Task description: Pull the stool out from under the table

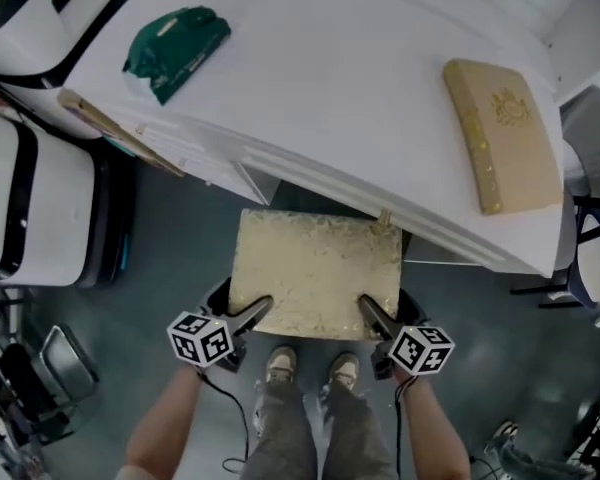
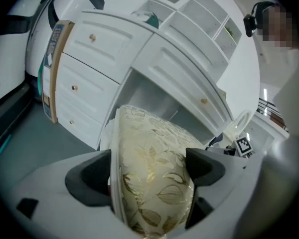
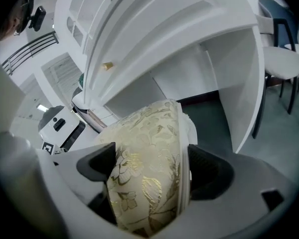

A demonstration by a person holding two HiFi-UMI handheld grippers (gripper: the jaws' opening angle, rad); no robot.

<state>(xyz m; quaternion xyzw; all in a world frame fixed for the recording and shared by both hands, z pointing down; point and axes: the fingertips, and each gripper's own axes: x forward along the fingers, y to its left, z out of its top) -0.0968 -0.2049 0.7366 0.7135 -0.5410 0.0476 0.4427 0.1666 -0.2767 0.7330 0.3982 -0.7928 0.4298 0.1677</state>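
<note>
The stool [image 1: 315, 271] has a cream seat with a gold leaf pattern and stands on the floor just in front of the white table [image 1: 320, 88], its far edge still below the table's rim. My left gripper [image 1: 250, 316] is shut on the seat's near left corner, cushion [image 2: 152, 168] filling the space between its jaws. My right gripper [image 1: 372, 318] is shut on the near right corner, seat [image 3: 147, 173] wedged between its dark pads. The person's shoes sit just behind the stool.
On the table lie a green packet [image 1: 175, 46] and a tan cushioned board [image 1: 502, 133]. White machines [image 1: 35, 203] stand at the left. Drawers [image 2: 82, 68] flank the knee space. A dark chair [image 3: 281, 49] stands at the right.
</note>
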